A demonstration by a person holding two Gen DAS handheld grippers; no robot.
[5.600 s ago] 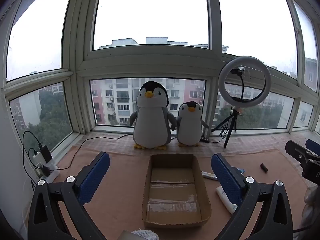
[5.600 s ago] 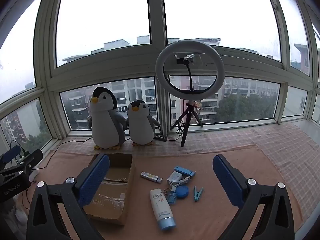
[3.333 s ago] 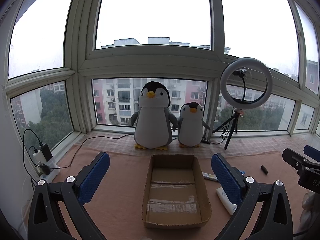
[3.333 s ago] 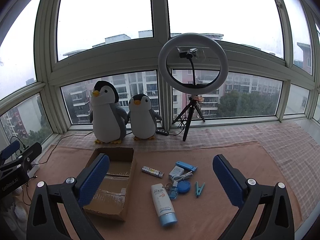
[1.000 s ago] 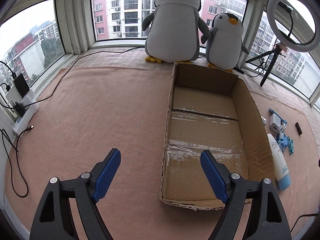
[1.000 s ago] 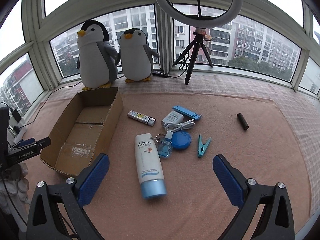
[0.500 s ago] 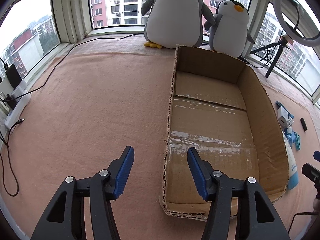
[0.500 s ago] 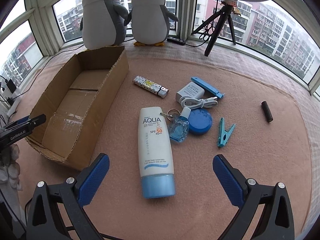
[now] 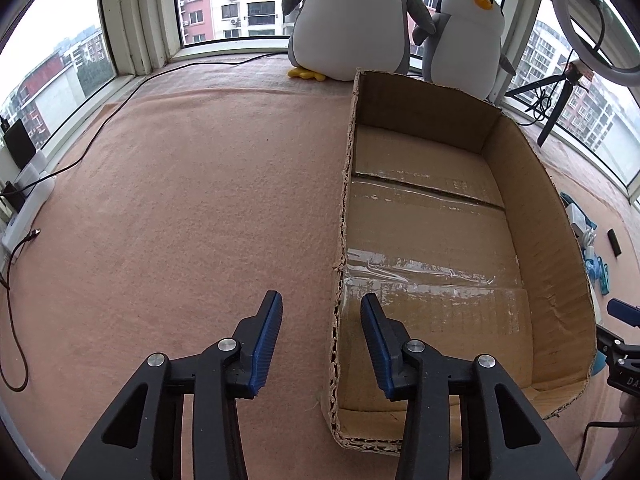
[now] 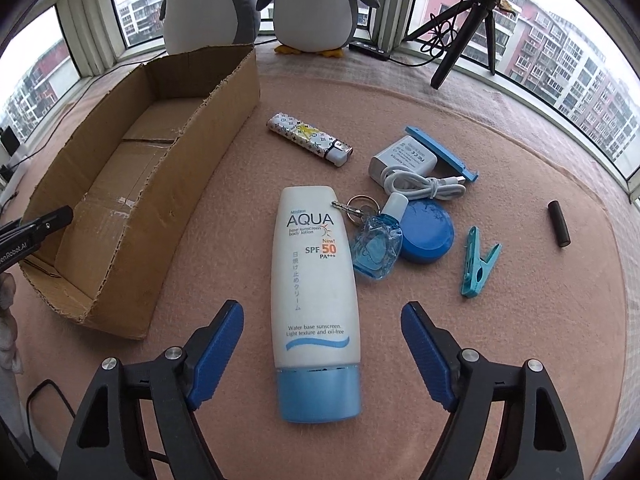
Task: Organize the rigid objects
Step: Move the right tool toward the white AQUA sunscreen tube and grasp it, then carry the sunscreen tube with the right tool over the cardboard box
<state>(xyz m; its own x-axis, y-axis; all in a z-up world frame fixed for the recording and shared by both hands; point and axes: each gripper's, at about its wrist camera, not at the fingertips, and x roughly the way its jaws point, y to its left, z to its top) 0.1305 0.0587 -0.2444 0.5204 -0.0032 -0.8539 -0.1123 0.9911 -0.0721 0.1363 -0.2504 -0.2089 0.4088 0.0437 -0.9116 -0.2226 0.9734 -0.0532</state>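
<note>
While nothing is yet in the cardboard box, I list what lies on the pink mat as follows.

Box: open-topped, empty, on the left part of the mat, its far end toward two toy penguins at the window edge.

Left gripper: jaws at a narrow gap, straddling the box's left wall near the front corner, one finger outside and one inside. I cannot tell whether either pad touches the card. Holding nothing.

Right gripper: jaws wide, empty, set either side of the lower end of the sunscreen tube, apart from it.

Loose items, right of the box:
- sunscreen tube, lying flat, blue cap toward me;
- lighter, beyond the tube;
- charger with cable;
- blue strip, just behind the charger;
- key ring and small blue bottle, touching the tube's right side;
- round blue case, beside the bottle;
- clothes peg;
- dark cylinder, well apart toward the right edge.

Step in hand, as I judge it: first pick, the tube. Next move calls for lowering the right jaws over the tube's body and closing squarely, with the left steadying the box wall.
</note>
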